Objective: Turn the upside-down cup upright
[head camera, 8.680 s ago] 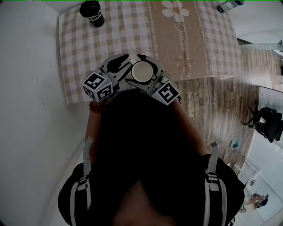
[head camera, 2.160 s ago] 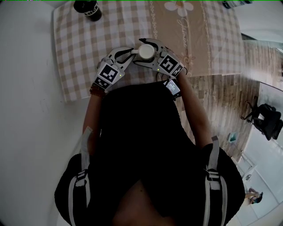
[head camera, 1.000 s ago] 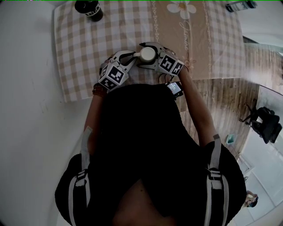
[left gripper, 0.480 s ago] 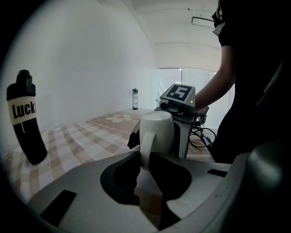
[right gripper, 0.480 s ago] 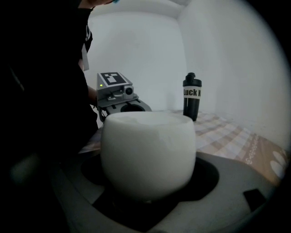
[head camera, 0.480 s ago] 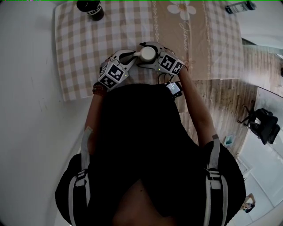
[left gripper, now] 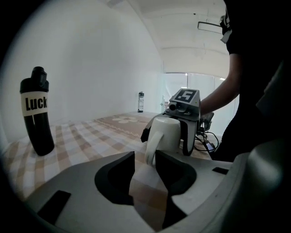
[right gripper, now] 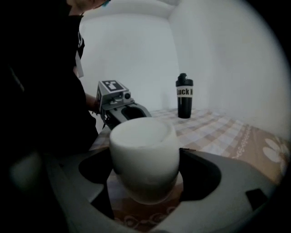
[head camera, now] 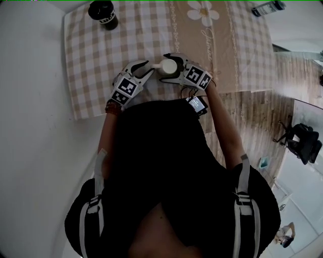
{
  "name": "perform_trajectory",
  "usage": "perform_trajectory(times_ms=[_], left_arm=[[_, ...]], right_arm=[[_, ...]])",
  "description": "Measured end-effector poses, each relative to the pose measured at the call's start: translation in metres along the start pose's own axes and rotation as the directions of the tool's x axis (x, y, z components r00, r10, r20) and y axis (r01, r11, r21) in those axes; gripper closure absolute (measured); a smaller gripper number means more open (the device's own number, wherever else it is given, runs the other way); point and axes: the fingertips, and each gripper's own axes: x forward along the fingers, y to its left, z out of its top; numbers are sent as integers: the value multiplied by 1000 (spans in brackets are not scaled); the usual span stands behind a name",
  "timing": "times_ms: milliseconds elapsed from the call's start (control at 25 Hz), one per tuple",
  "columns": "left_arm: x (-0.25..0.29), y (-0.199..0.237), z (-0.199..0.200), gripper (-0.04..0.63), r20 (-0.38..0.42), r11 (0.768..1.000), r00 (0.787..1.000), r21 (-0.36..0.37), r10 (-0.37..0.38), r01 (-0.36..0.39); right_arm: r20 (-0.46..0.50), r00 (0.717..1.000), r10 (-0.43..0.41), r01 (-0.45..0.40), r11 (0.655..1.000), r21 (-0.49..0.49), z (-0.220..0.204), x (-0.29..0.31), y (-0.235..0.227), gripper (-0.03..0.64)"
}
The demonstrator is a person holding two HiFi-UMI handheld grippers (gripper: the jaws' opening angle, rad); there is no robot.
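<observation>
Both grippers angle down toward the cup [head camera: 169, 66]. The right gripper's [head camera: 171, 68] jaws are opening around it. The left gripper's [left gripper: 145, 158] jaws are opening at its handle [left gripper: 152, 144].

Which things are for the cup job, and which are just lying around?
For the job: white ceramic cup with a handle; right gripper, jaws opening around the cup; left gripper, jaws opening at the handle.
Just lying about: tall black bottle with a white label; small dark bottle at the far table corner.

Dim, flat light; fisheye bending and black vignetted corners in both gripper views.
</observation>
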Motion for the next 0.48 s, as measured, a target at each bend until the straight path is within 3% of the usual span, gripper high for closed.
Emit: perform_trajectory(times_ms=[240,400,480], left_arm=[[-29,4,21,433,106,999,994,-38,1,4],[-42,16,52,433,194,997,978,-48,76,-68],[-46,23,67,433,247,990,959,-53,141,-132]], right_arm=[[133,987,-85,77,995,64,29,-35,-5,163],[286,936,-204,162,973,161,58,-56,-19,179],[331,904,-271,214,957,198,67,-64,-25,199]])
